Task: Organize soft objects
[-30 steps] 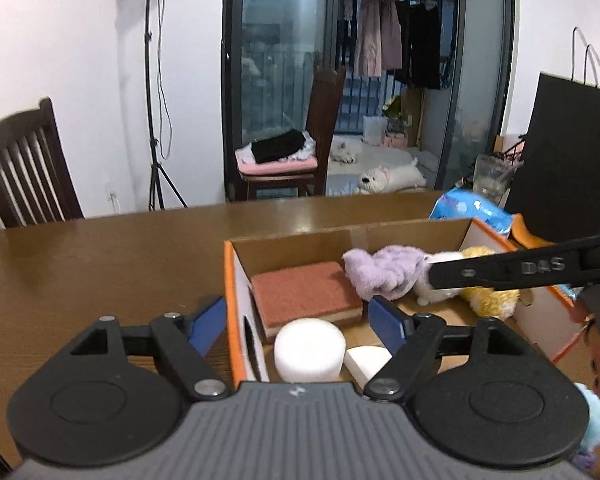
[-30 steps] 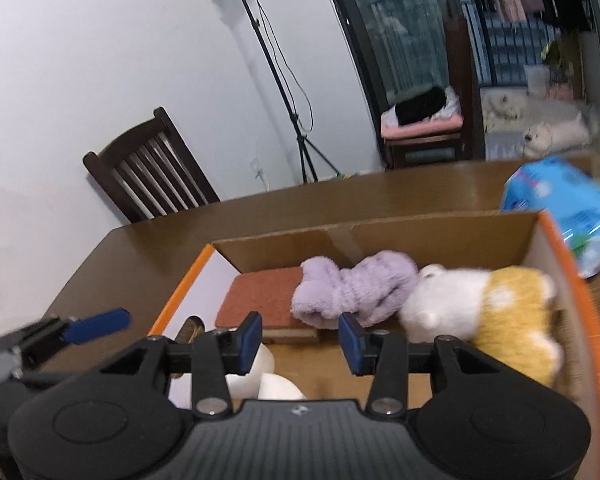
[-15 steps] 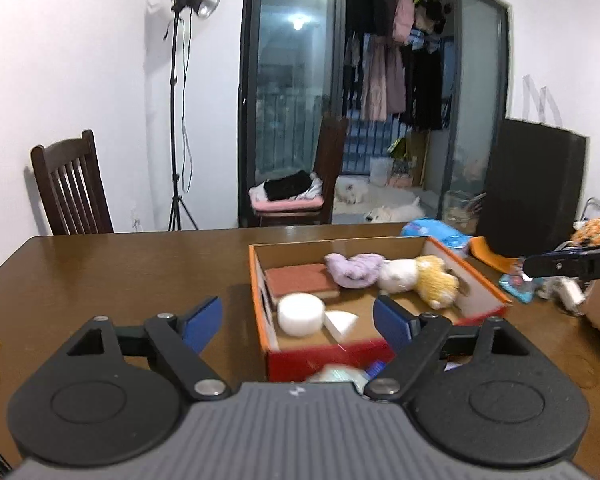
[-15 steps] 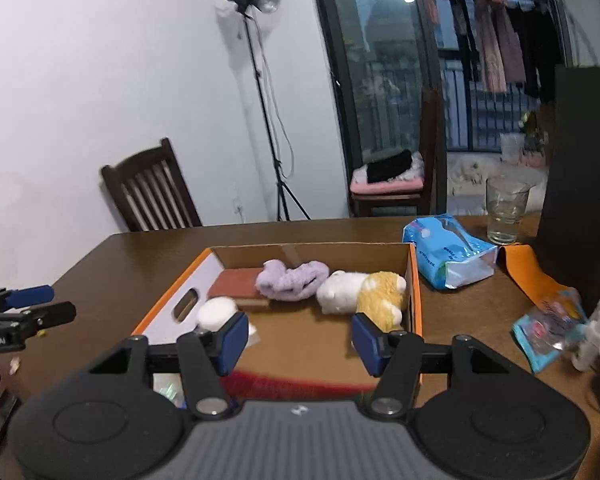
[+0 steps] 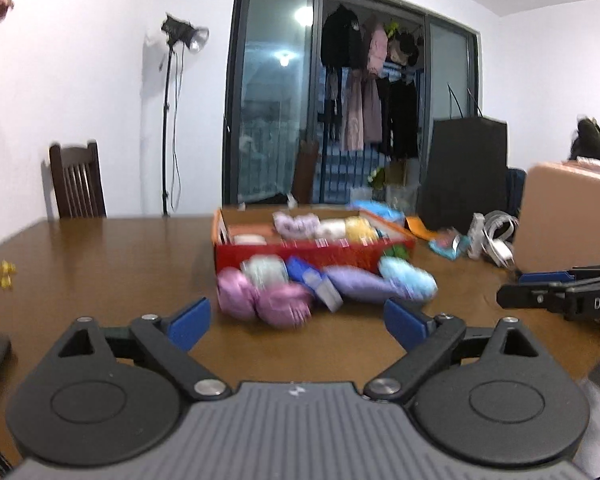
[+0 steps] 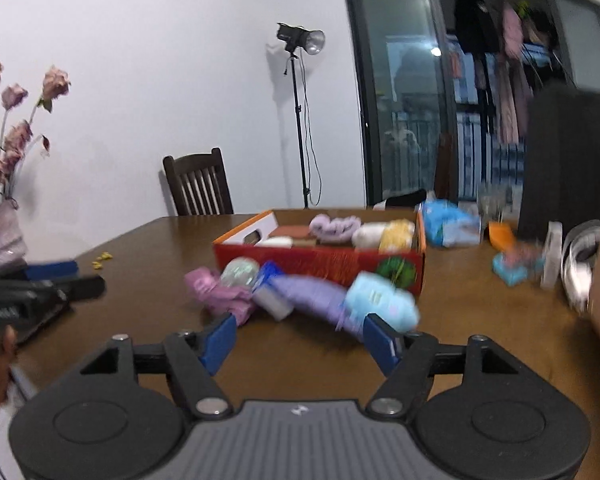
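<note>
From the left wrist view, the left claw (image 5: 297, 322) hovers over bare brown worktop (image 5: 100, 264), its jaws opening with nothing between them. At 12 o'clock sits the red box (image 5: 312, 248), holding a lilac plush (image 5: 296, 225) and white and yellow soft pieces. Against its near wall lies a blurred heap of loose soft objects (image 5: 320, 288): pink, lilac, pale blue. At 3 o'clock the right claw (image 5: 540, 286) enters side-on, and only this view shows a tan case (image 5: 568, 216) behind it.

The right wrist view shows the right claw's (image 6: 300, 338) jaws opening, empty, just short of the heap (image 6: 300, 292). Only here do dried roses in a vase (image 6: 0, 236) appear at 9 o'clock, with the left claw (image 6: 60, 280) below them.

White walls, a light stand (image 6: 300, 120), a dark chair (image 6: 198, 188) and glass doors (image 6: 400, 120) ring the room. The worktop lies open at 9 o'clock of the box; at 3 o'clock a blue packet (image 6: 450, 224), a black bag (image 6: 560, 160) and cables crowd it.
</note>
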Demonstrator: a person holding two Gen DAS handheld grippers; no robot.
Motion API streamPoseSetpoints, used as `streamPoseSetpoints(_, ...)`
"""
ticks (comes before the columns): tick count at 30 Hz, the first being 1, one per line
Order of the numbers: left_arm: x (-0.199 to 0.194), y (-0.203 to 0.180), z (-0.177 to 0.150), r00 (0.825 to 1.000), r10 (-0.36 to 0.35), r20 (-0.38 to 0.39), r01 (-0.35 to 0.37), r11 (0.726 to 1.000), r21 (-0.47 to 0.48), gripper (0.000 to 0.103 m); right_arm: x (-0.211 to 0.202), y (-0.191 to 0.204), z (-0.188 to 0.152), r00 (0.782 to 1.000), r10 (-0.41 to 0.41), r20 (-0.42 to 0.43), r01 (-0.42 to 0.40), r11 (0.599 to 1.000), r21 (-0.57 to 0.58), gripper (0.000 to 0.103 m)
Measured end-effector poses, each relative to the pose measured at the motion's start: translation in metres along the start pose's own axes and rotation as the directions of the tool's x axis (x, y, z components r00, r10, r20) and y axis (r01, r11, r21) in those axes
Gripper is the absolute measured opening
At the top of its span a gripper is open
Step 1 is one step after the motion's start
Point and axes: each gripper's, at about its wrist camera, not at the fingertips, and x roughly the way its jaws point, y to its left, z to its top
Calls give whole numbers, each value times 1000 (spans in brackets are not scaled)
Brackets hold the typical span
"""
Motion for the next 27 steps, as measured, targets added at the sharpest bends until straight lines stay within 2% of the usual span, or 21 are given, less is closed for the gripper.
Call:
streamPoseSetpoints(2, -1, -3, -5, 1000, -20, -23, 20, 1000, 7, 95, -4, 0, -10, 1000, 3, -17, -2, 1000, 30, 70)
streamPoseSetpoints(5, 3, -3, -1, 1000, -1, -10, 1, 1000, 23, 95, -2, 1, -14, 999, -34, -37, 34, 999, 3, 70)
streamPoseSetpoints(10, 11, 0, 2, 1000, -4, -9, 4, 1000, 10, 95, 7, -3, -13, 997, -72, -29, 72, 997, 10, 70)
streamPoseSetpoints(14, 28, 1, 0, 999, -14, -41, 14, 1000, -2, 95, 20, -15, -17, 996, -92, -18, 93, 995, 42, 70)
streamPoseSetpoints(16, 44, -2, 1, 998, -26, -63, 27, 1000, 5, 95, 34, -26, -15, 993, -115, -16, 115, 991, 60, 76)
streamPoseSetpoints(20, 82, -12, 12, 994, -70, -81, 71, 997, 7, 95, 79, -55, -2, 989, -142, -37, 146, 983, 115, 78)
streamPoseSetpoints(22, 107, -20, 21, 989, -116, -92, 115, 993, -22, 92, 108, -72, 6, 987, -145, -69, 153, 978, 142, 79)
streamPoseSetpoints(24, 133, -29, 30, 981, -158, -109, 154, 987, -44, 81, 129, -86, 13, 987, -138, -84, 151, 974, 172, 79)
streamPoseSetpoints(27, 179, -47, 46, 966, -208, -150, 203, 978, -51, 69, 151, -105, 23, 989, -113, -91, 129, 970, 204, 77)
